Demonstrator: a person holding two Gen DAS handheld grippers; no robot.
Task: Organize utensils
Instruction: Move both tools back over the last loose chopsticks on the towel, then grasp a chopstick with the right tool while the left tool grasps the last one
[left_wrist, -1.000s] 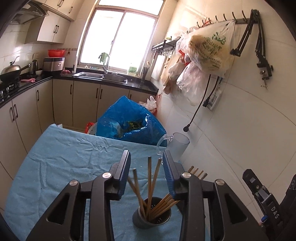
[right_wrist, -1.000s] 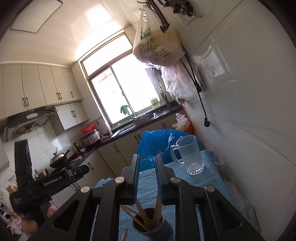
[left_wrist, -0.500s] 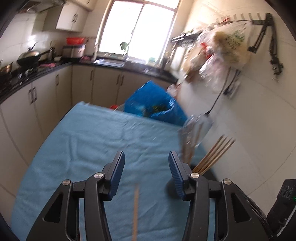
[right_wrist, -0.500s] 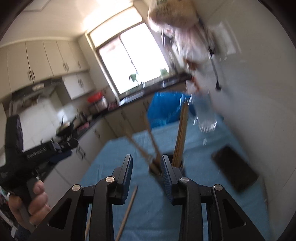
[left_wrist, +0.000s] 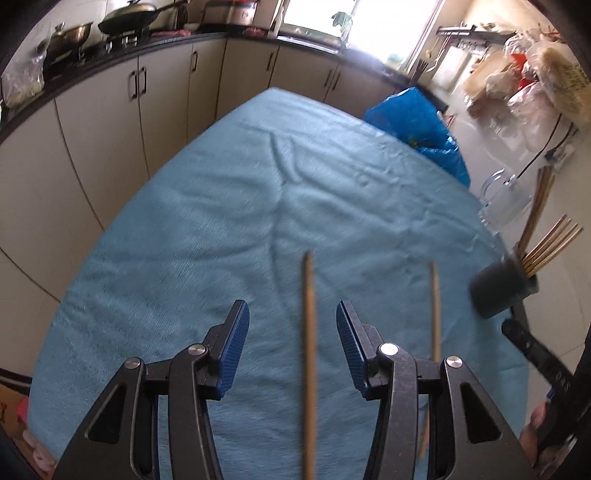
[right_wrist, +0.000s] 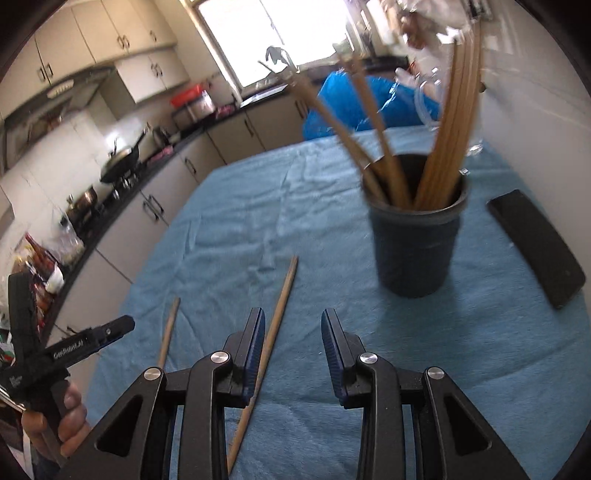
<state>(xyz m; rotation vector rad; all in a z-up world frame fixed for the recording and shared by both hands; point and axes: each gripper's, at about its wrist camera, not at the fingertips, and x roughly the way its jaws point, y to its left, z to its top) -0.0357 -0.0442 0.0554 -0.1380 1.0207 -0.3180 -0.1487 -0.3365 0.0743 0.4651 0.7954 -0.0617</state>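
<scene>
Now left gripper (left_wrist: 291, 328) spread wide, empty, hovering low over the blue-clothed desk (left_wrist: 207, 221). Between its blue pads, one loose chopstick (left_wrist: 308, 354) flat on the cloth, running from 6 toward 12 o'clock, touching neither pad. Just outside the right-hand finger, at 3 o'clock, a second loose chopstick (left_wrist: 436, 314), roughly parallel to the first. Farther out at 2 o'clock, dark utensil cup (left_wrist: 496, 288) with a bunch of chopsticks (left_wrist: 550, 247) fanning up out of it; beyond that, a clear glass mug (left_wrist: 504, 203) and a blue plastic bag (left_wrist: 417, 122) at the desk's far edge.

Right gripper (right_wrist: 293, 343) likewise parted and empty. One loose chopstick (right_wrist: 279, 314) passing beside its left-hand pad, whether touching cannot be told; another (right_wrist: 168, 332) farther off at 9 o'clock. Ahead at 1 o'clock, same cup (right_wrist: 417, 243) standing upright, chopsticks (right_wrist: 447, 122) leaning against its rim on two sides. Black flat device (right_wrist: 535, 243) lying on the cloth at 3 o'clock, near the wall.
</scene>
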